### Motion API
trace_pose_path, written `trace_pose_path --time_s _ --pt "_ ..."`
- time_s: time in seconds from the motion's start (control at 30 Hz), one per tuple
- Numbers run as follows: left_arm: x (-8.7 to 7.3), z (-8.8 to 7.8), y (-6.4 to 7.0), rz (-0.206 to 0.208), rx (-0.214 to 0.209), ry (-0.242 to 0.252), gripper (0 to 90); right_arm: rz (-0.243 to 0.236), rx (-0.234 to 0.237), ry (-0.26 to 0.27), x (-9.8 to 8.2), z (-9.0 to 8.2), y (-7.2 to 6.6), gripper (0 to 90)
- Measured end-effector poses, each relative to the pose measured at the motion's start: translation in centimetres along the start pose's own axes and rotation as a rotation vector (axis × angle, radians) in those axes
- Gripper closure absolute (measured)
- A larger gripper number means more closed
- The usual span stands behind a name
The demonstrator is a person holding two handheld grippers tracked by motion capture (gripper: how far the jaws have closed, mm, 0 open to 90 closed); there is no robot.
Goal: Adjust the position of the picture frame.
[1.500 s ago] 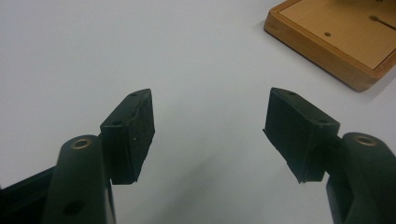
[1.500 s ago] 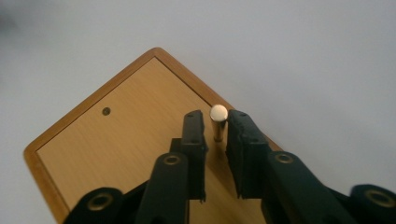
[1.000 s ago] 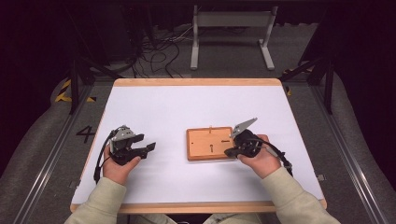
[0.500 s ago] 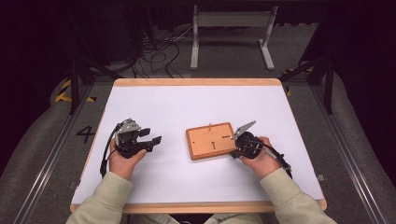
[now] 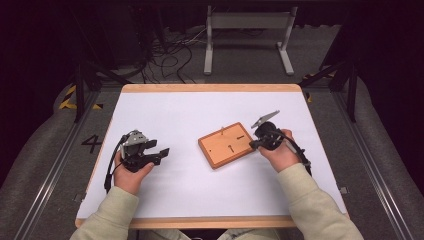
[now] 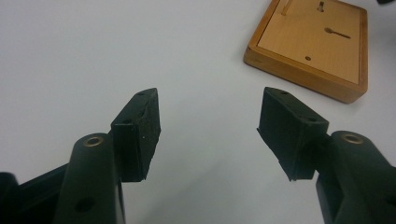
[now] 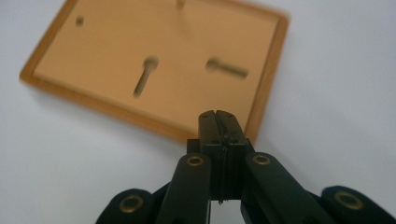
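Observation:
A flat wooden board (image 5: 226,145) with keyhole slots lies face-down on the white table, turned at an angle. My right gripper (image 5: 251,145) is shut, its tips against the board's right edge; in the right gripper view the closed jaws (image 7: 219,122) touch the rim of the board (image 7: 159,60) with nothing between them. My left gripper (image 5: 164,153) stands open over bare table at the left, well apart from the board. In the left gripper view the two pads (image 6: 140,133) are wide apart and the board (image 6: 312,46) lies ahead at the upper right.
The white table surface (image 5: 200,112) has a wooden rim (image 5: 210,88). Beyond its far edge stand a metal frame (image 5: 247,35) and loose cables (image 5: 167,55) on the dark floor. Rails run along both sides of the table.
The board has turned and slid up and to the right with the shut right gripper at its edge. The left hand has shifted slightly right, still open.

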State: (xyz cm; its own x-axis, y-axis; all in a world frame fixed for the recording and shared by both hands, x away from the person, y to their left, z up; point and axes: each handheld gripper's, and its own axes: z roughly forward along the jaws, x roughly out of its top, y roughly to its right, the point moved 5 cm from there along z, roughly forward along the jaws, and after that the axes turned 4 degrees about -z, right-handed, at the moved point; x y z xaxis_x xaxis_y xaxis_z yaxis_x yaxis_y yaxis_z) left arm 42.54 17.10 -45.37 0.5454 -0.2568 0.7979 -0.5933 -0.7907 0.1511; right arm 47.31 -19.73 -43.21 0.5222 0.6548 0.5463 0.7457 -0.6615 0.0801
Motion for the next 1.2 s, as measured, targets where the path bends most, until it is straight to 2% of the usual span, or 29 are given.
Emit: trace_pose_path --time_s 0.1,0.2,0.27,0.37,0.47,0.5,0.57,0.63,0.73,0.83,0.97,1.2 --pt "-0.2 -0.4 -0.1 -0.003 0.007 0.005 38.7 0.005 -0.039 0.02 2.2 0.5 1.4 90.0" --pt "-0.4 -0.7 -0.3 -0.005 0.01 0.009 38.7 0.016 -0.092 0.02 3.7 1.7 3.1 90.0" --pt "-0.5 -0.8 -0.3 -0.006 0.014 0.007 38.7 0.042 -0.107 0.02 4.5 2.8 4.3 90.0" --pt "-0.8 -0.9 -0.5 -0.009 0.014 0.002 38.7 0.049 -0.141 -0.022 5.1 4.7 5.5 90.0" --pt "-1.0 -1.0 -0.7 -0.017 0.016 0.007 38.6 0.043 -0.141 -0.083 5.1 7.0 6.4 90.0" --pt "-1.1 -1.1 -0.8 -0.018 0.019 0.005 38.6 0.048 -0.128 -0.092 5.0 7.5 6.5 90.0" --pt "-1.2 -1.1 -0.9 -0.029 0.018 0.004 38.5 0.06 -0.081 -0.083 5.1 8.2 6.3 90.0" --pt "-1.2 -1.1 -1.0 -0.026 0.02 0.003 38.5 0.046 -0.097 -0.1 5.2 8.3 6.2 90.0" --pt "-1.2 -0.9 -0.9 -0.023 0.021 0.002 38.6 0.035 -0.088 -0.107 5.3 8.4 6.2 90.0" --pt "-1.2 -0.7 -0.7 -0.019 0.017 -0.004 38.6 0.034 -0.036 -0.082 5.5 8.6 5.8 90.0" --pt "-1.2 -0.3 -0.7 -0.013 0.012 -0.017 38.6 -0.02 0.002 -0.069 6.6 9.3 4.1 90.0" --pt "-1.2 0.0 -0.2 0.001 -0.011 -0.032 42.2 -0.131 0.115 -0.046 8.8 10.6 -0.4 90.0"
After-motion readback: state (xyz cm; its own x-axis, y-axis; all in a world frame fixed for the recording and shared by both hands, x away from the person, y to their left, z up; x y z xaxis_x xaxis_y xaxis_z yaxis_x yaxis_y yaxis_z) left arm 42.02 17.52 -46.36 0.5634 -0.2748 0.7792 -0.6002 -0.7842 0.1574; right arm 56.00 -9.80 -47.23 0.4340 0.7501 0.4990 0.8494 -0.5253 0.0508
